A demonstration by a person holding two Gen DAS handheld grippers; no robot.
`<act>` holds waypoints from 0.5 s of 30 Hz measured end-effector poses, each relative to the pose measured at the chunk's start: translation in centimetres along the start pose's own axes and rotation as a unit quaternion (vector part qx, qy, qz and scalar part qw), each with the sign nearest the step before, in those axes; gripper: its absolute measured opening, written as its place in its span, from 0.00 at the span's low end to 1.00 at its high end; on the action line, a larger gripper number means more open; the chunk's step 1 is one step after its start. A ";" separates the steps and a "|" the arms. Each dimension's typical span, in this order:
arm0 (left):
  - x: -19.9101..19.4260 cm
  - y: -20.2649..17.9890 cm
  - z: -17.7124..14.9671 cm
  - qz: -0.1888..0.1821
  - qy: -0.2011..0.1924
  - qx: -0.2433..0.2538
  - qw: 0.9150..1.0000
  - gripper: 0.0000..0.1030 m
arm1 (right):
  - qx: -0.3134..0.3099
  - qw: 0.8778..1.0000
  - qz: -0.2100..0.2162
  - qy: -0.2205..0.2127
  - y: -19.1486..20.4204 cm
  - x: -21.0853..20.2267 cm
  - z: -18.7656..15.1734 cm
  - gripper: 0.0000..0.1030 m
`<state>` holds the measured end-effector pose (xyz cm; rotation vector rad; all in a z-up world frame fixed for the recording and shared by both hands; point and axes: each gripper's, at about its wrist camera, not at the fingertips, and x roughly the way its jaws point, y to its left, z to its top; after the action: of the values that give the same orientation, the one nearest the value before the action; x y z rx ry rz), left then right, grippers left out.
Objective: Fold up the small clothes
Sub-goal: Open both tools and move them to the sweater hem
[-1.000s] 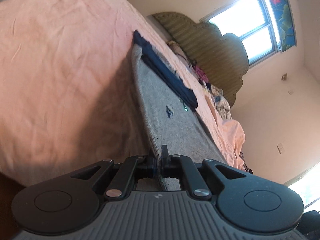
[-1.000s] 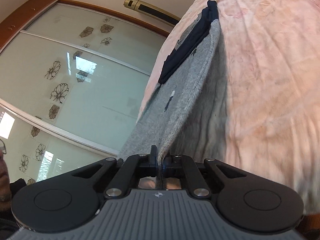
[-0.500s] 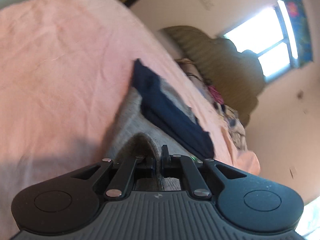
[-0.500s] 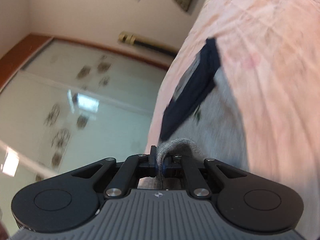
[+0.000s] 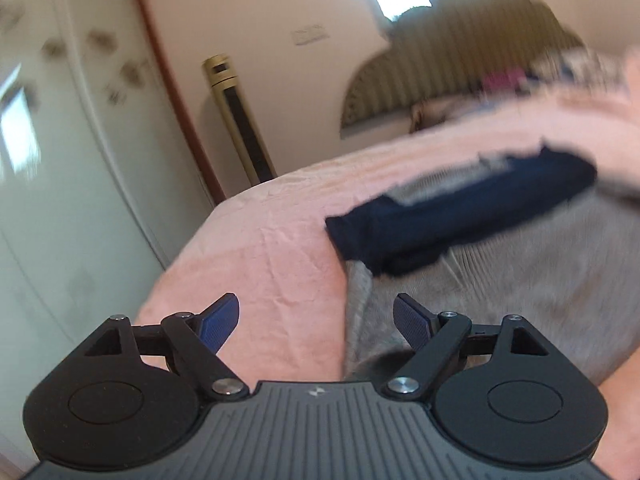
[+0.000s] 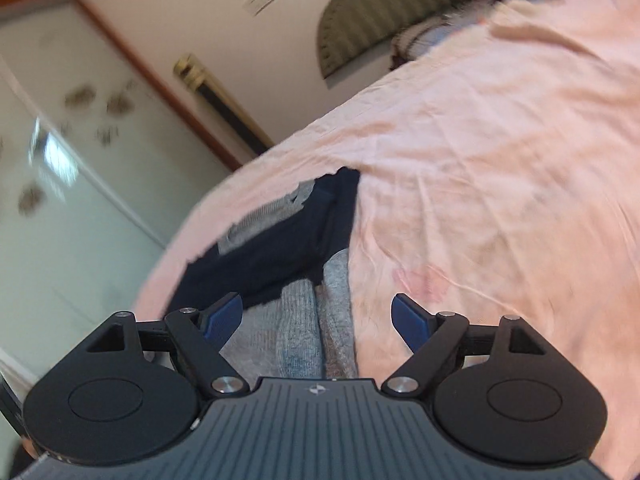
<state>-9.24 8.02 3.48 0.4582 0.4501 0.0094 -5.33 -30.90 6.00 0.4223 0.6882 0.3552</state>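
A pink-sheeted bed (image 6: 500,152) fills the right of both wrist views. On it lies a grey knit garment (image 5: 540,280) with a dark navy band (image 5: 460,216) across its far end, centre-right in the left view, lower centre (image 6: 304,320) in the right. It looks light, soft and limp, likely best pinched at an edge or corner. The left hand-held gripper (image 5: 316,320) and the right hand-held gripper (image 6: 318,318) both stand wide and empty, the cloth's near folded edge just beyond their fingers.
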 end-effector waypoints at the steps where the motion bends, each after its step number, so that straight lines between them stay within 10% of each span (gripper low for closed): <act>1: 0.1 -1.5 -0.1 -0.004 0.000 0.036 0.999 0.82 | -0.042 0.999 -0.017 0.009 1.6 0.7 -0.2 0.80; 5: -2.3 -4.4 -0.1 -0.075 -0.043 0.084 0.993 0.83 | -0.220 0.972 -0.068 0.045 7.1 3.5 -1.0 0.75; 9: -2.3 -5.4 -0.2 -0.092 -0.031 0.139 0.986 0.83 | -0.272 0.953 -0.085 0.105 8.7 7.0 -1.8 0.74; 15: 2.2 -3.5 -0.9 -0.071 0.044 0.113 0.990 0.83 | -0.193 0.971 -0.067 0.125 6.1 8.4 -0.7 0.66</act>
<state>-7.93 5.55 0.33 0.6488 0.5723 -0.1600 -0.81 -21.73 4.00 -0.0413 0.8673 0.4085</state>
